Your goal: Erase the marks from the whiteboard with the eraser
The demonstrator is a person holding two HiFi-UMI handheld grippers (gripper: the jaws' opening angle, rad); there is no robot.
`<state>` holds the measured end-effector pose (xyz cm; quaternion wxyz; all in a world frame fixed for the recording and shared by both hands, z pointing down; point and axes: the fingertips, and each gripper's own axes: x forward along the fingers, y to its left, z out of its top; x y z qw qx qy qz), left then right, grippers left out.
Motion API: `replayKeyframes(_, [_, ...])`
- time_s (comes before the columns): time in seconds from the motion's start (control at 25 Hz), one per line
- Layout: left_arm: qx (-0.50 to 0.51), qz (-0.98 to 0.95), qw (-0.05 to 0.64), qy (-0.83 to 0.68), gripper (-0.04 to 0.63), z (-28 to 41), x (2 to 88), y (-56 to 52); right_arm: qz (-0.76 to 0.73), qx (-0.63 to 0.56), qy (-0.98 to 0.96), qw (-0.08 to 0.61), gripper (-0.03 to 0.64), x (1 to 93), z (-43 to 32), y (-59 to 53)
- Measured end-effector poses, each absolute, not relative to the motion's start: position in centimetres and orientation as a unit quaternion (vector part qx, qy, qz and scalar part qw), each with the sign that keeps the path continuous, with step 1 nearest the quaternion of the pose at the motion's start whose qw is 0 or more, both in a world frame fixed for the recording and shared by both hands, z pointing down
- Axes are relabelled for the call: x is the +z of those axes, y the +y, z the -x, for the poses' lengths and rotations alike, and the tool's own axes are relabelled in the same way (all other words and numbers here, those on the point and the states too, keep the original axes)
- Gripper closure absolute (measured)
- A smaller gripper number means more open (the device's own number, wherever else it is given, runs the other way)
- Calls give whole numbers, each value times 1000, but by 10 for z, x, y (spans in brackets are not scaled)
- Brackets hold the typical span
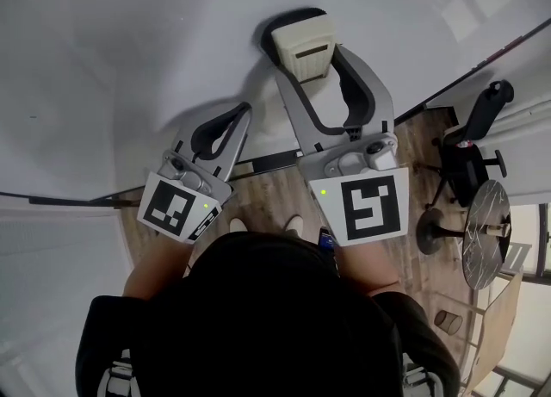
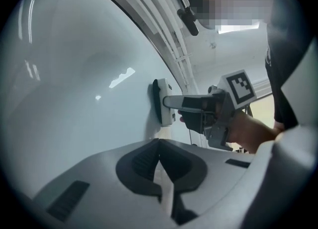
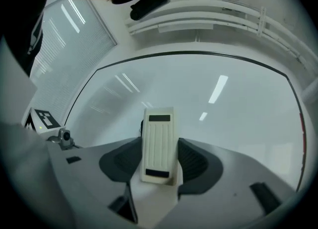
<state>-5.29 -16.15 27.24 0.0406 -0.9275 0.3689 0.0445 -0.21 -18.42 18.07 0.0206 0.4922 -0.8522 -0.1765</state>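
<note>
eraser (image 3: 159,143) clamped flat between the fingers (image 3: 195,162) of the right gripper (image 3: 160,161), its face against the whiteboard (image 3: 228,118), far centre; left gripper (image 2: 160,147) closed on nothing, near left. likely risks: a tilted wrist would lift the pad edge and skip marks (none visible now); hard pressure could twist the eraser out of the grip.

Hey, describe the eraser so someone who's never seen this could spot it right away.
Start at the large white whiteboard that fills the top of the head view. Against it, the right gripper clamps a cream rectangular eraser. Its ribbed back with two dark slots sets it apart; the left gripper nearby is shut and empty.
</note>
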Motion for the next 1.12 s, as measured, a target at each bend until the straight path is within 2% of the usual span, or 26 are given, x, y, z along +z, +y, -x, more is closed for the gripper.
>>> replayKeyframes(0.2, [51, 928, 40, 367, 589, 59, 275, -162, -513, -166, -842, 22, 388, 185, -12, -193])
replayKeyframes(0.56, [49, 931, 44, 360, 589, 41, 279, -160, -618, -126, -776, 8, 387, 201, -132, -219])
replayKeyframes(0.96, [42, 924, 44, 377, 589, 39, 274, -167, -594, -114, -796, 1, 387, 195, -132, -214])
replayKeyframes(1.12, [39, 919, 42, 389, 589, 44, 270, -165, -537, -120, -835, 5, 387, 190, -88, -192])
